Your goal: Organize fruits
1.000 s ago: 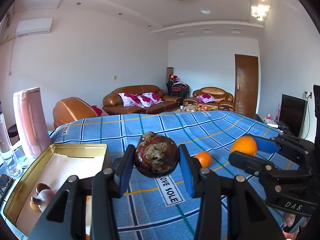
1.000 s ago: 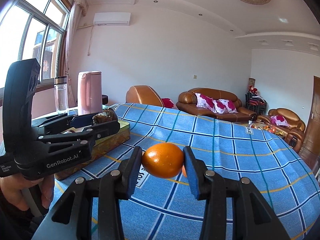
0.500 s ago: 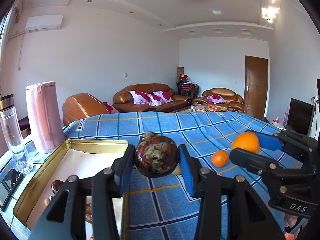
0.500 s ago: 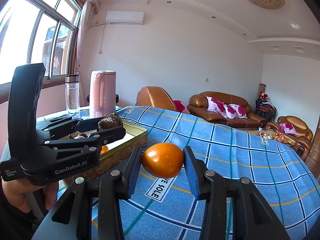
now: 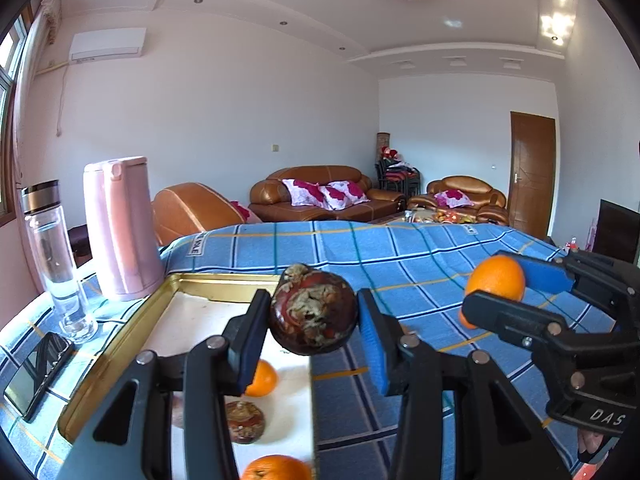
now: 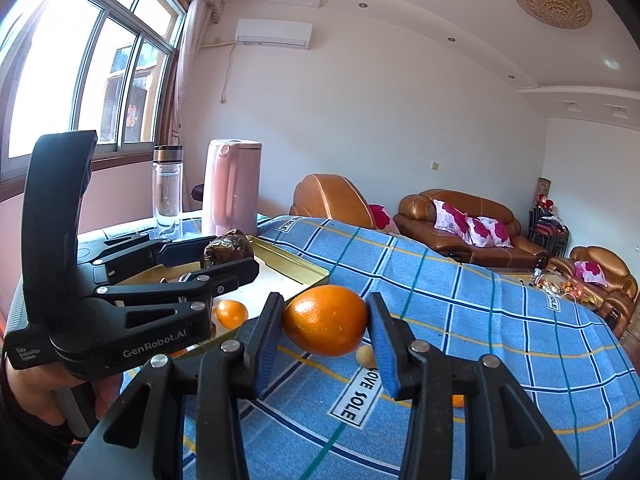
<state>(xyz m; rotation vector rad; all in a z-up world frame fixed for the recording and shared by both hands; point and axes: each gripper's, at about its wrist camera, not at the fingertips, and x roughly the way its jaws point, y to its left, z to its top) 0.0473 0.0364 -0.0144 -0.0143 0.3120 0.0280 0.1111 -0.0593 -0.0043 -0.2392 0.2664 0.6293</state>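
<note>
My left gripper (image 5: 312,320) is shut on a dark red, mottled fruit (image 5: 314,314), held above the right side of a gold tray (image 5: 108,354). In the tray lie two oranges (image 5: 262,378) and a second dark fruit (image 5: 244,422). My right gripper (image 6: 326,326) is shut on an orange (image 6: 326,326) over the blue checked cloth (image 6: 460,320), just right of the tray (image 6: 296,266). The right gripper (image 5: 500,284) with its orange (image 5: 496,278) also shows in the left wrist view, the left gripper (image 6: 224,250) in the right wrist view. A small pale fruit (image 6: 365,356) lies on the cloth.
A pink kettle (image 5: 120,228) and a clear bottle (image 5: 56,260) stand left of the tray, with a phone (image 5: 38,376) lying near the bottle. Another small orange (image 6: 458,400) lies on the cloth. Brown sofas (image 5: 320,196) stand beyond the table. A hand (image 6: 36,392) holds the left gripper.
Both grippers have travelled left toward the tray with their fruit. The dark fruit now hangs over the tray's right side, and the tray's oranges have come into view.
</note>
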